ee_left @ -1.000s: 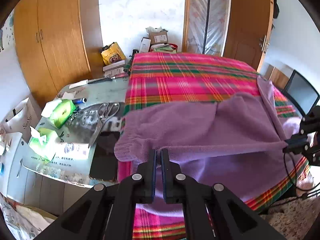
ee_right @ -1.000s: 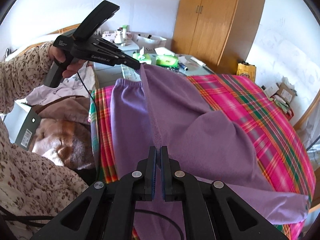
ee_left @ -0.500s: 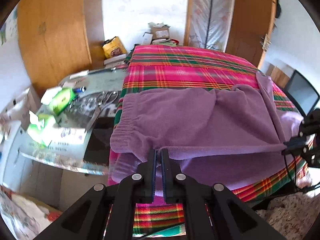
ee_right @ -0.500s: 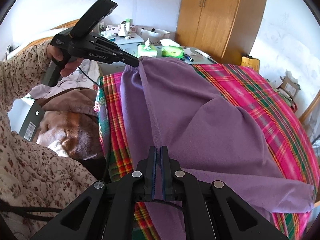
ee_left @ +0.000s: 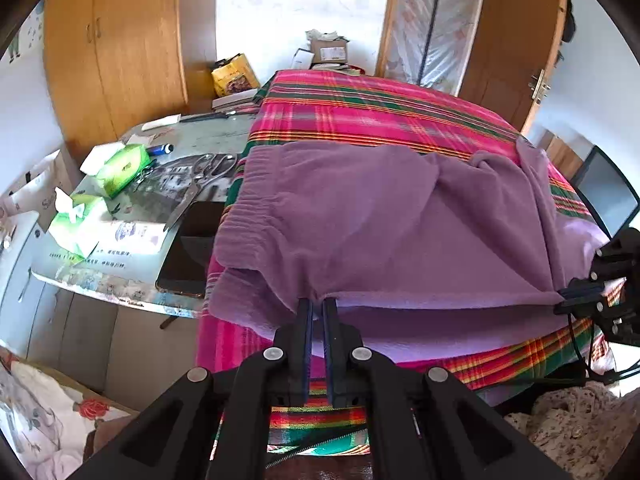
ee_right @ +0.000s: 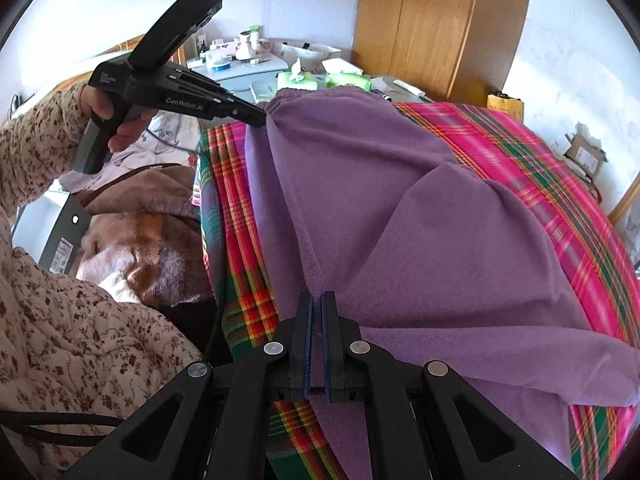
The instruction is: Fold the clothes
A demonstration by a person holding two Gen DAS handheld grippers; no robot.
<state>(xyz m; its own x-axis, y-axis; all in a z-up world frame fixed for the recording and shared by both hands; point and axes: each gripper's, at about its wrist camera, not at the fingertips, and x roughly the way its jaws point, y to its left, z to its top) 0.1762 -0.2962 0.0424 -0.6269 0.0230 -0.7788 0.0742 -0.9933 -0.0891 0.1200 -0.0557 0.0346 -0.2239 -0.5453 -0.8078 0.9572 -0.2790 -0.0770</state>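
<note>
Bottom centre of the left wrist view, the left gripper (ee_left: pixel 318 304) has its jaws nearly together, pinching the near edge of the purple fleece garment (ee_left: pixel 380 220); they have just been easing apart a touch, with the fabric between them. In the right wrist view, the right gripper (ee_right: pixel 319 300) is clamped tight on a seam of the same garment, bottom centre. The garment lies spread over the pink-and-green plaid bedspread (ee_left: pixel 380 108), its elastic waistband toward the left of the left view. In the upper left of the right view, white lettering on the left gripper's black body reads "GenRobot.AI", and a hand (ee_right: pixel 116 120) in a floral sleeve grips its handle. Further back, left of the bed, two green tissue packs (ee_left: pixel 120 164) and metal scissors (ee_left: pixel 200 184) sit on a glass-topped table (ee_left: pixel 120 280), its printed text too small to read. Beyond that is a wooden wardrobe (ee_left: pixel 120 48).
</note>
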